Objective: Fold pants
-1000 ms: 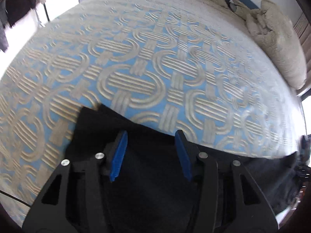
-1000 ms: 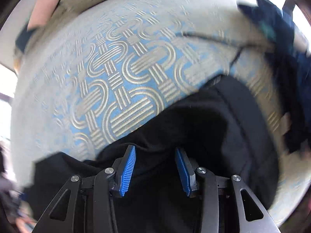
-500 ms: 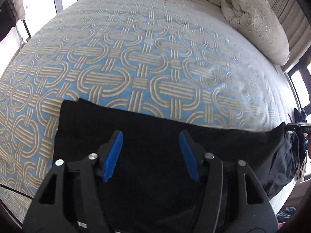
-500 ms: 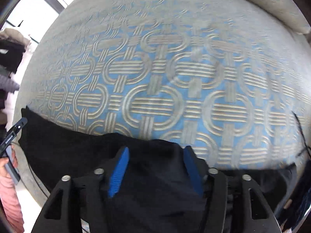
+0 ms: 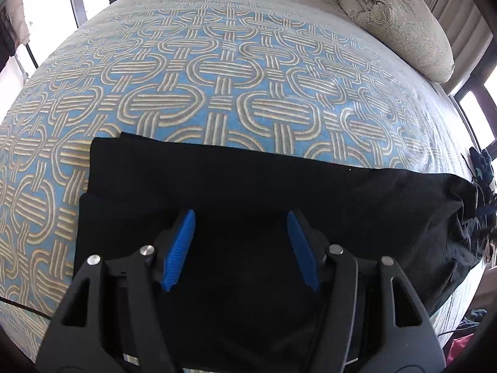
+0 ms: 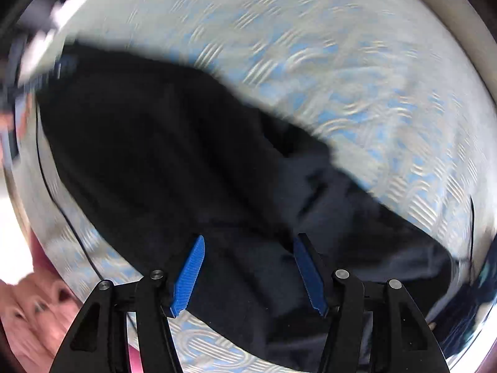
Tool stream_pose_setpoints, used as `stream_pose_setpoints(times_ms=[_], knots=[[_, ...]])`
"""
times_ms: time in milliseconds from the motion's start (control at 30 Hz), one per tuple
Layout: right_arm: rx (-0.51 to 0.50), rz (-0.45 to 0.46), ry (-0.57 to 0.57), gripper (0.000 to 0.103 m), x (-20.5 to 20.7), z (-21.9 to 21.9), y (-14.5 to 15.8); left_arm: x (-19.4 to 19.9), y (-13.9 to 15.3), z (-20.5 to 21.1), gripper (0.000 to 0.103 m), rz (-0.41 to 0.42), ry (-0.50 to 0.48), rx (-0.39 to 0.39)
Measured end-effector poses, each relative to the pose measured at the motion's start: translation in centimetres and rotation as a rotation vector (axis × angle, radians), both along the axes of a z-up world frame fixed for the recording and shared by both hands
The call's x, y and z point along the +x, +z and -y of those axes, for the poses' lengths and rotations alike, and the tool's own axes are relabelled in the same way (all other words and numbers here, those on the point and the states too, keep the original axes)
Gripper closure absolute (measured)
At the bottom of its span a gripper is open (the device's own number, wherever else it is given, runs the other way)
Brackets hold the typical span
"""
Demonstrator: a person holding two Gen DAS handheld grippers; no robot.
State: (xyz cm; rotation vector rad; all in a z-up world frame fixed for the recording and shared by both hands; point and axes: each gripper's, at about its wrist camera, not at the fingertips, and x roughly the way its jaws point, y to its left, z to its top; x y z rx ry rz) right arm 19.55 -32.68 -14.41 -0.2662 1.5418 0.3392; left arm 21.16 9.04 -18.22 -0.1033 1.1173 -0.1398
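Black pants [image 5: 279,183] lie as a long flat band across the near part of the bed; their left end shows two stacked layers. My left gripper [image 5: 240,217] hovers over that end, open, blue pads apart with only cloth below. In the blurred right wrist view the pants [image 6: 174,143] run diagonally from upper left to lower right. My right gripper [image 6: 248,239] points down over them, open, gripping nothing.
The bed's blue and beige patterned cover [image 5: 233,77] stretches far beyond the pants. A beige pillow [image 5: 403,21] lies at the far right. Dark clothes [image 5: 483,168] sit at the right edge. A thin cable [image 6: 68,223] and a person's pink sleeve [image 6: 28,310] are near.
Both grippers' jaws have widened. The left one has rolled and drawn back, so more of the pants shows. The right one has swung fast and rolled, and its view has blurred.
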Motion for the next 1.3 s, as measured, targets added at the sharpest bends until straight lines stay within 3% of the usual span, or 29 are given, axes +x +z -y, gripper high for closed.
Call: stream_pose_setpoints(times_ms=[100,167,233,267,300,400,533,700,733,767,867,967,1033,1167,1233,1300], knots=[[0.123,0.052,-0.200,0.042,2.3,2.1,2.5,-0.1,0.1,-0.2,0.040,-0.001,0.004,-0.009],[0.168,0.038,-0.383,0.042,4.6,3.4,2.7,-0.1,0.1,-0.2,0.040,-0.003,0.011,-0.013],[0.109,0.018,-0.487,0.044,6.2,3.7,1.9,-0.1,0.1,-0.3,0.040,-0.005,0.021,-0.017],[0.058,0.006,-0.500,0.049,6.7,3.6,1.3,0.0,0.1,-0.2,0.040,-0.007,0.025,-0.016],[0.008,-0.043,-0.487,0.050,7.3,2.8,0.1,0.0,0.1,-0.2,0.040,-0.007,0.025,-0.014],[-0.013,-0.166,-0.438,0.051,7.4,0.2,-2.4,-0.2,0.2,-0.2,0.040,-0.007,0.018,-0.019],[-0.140,-0.198,-0.307,0.051,4.8,-3.4,-3.5,-0.2,0.1,-0.2,0.040,-0.004,0.003,-0.016],[-0.200,-0.141,-0.265,0.054,3.7,-5.7,-3.0,-0.2,0.0,0.1,0.035,0.001,0.000,-0.019],[-0.234,-0.133,-0.266,0.075,3.9,-5.9,-3.6,-0.2,-0.1,0.2,0.034,0.003,0.000,-0.014],[-0.262,-0.133,-0.260,0.089,4.3,-6.0,-4.2,-0.1,-0.1,0.3,0.034,0.003,0.001,-0.004],[-0.268,-0.098,-0.265,0.097,4.6,-6.6,-4.5,-0.1,0.0,0.6,0.034,0.002,-0.005,0.004],[-0.289,0.073,-0.297,0.098,6.8,-6.2,-1.0,0.0,0.0,0.3,0.034,-0.006,-0.010,-0.011],[-0.198,0.082,-0.385,0.098,8.5,-5.1,0.0,0.2,0.0,0.1,0.034,-0.010,-0.004,-0.019],[-0.177,0.097,-0.453,0.097,12.5,-0.9,-2.5,0.5,0.3,-0.3,0.034,-0.005,0.025,-0.049],[-0.197,0.079,-0.438,0.094,12.7,-1.4,-5.0,0.4,0.6,-0.5,0.034,-0.005,0.034,-0.052],[-0.220,0.118,-0.407,0.091,12.3,-2.4,-4.7,0.2,1.0,-1.1,0.034,0.003,0.039,-0.032]])
